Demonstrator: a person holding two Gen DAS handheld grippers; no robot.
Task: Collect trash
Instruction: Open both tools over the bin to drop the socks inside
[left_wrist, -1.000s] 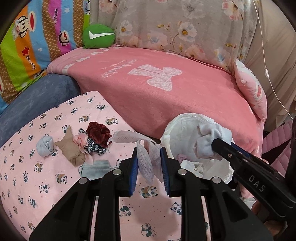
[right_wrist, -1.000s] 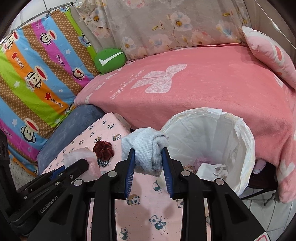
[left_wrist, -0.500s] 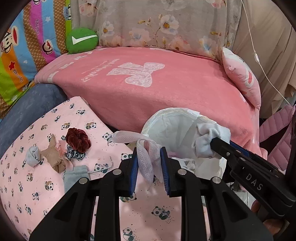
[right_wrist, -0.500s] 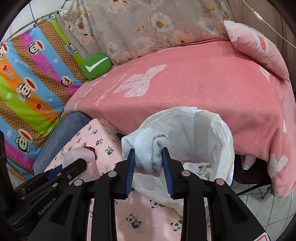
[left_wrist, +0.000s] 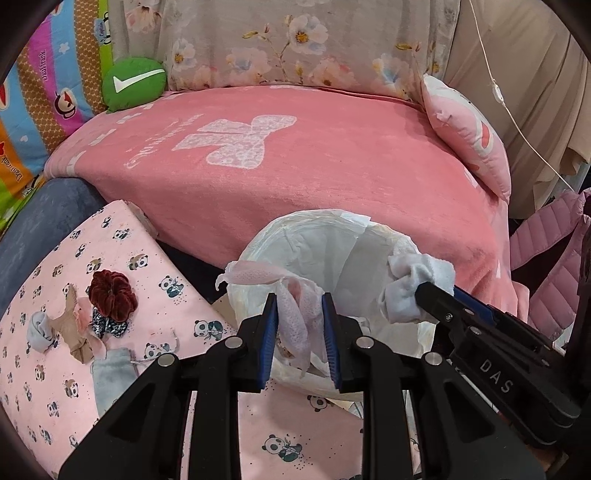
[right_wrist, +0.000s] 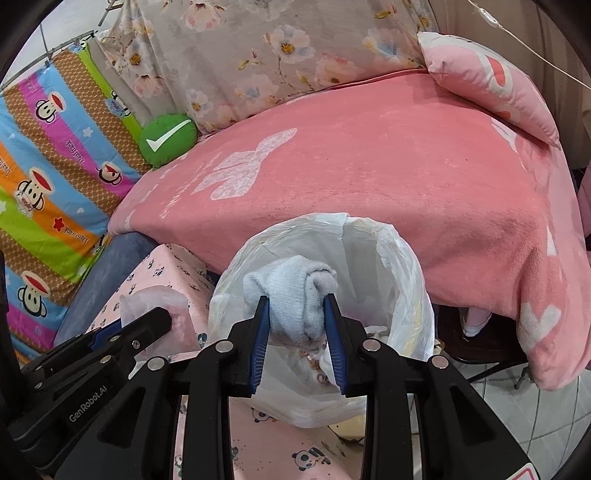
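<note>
Some trash already lies inside the white bin bag (right_wrist: 399, 295); the left gripper (left_wrist: 298, 325) clamps a pink wipe (left_wrist: 295, 314) and the right gripper (right_wrist: 297, 321) a rolled sock (right_wrist: 295, 291) at its rim, undropped, while more scraps (left_wrist: 74, 332) wait beside the bag.

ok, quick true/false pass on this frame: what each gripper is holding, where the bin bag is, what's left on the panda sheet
1. The left gripper is clamped on a pink mesh wipe. True.
2. The right gripper is empty. False: it is shut on a balled pale sock.
3. The white bin bag stands open in front of both grippers. True.
4. The bin bag is empty. False: crumpled white trash already lies at its bottom.
5. The panda sheet has no trash left on it. False: a dark red scrunchie and several scraps lie there.
6. A green cushion with a white tick sits at the far end of the pink blanket. True.
</note>
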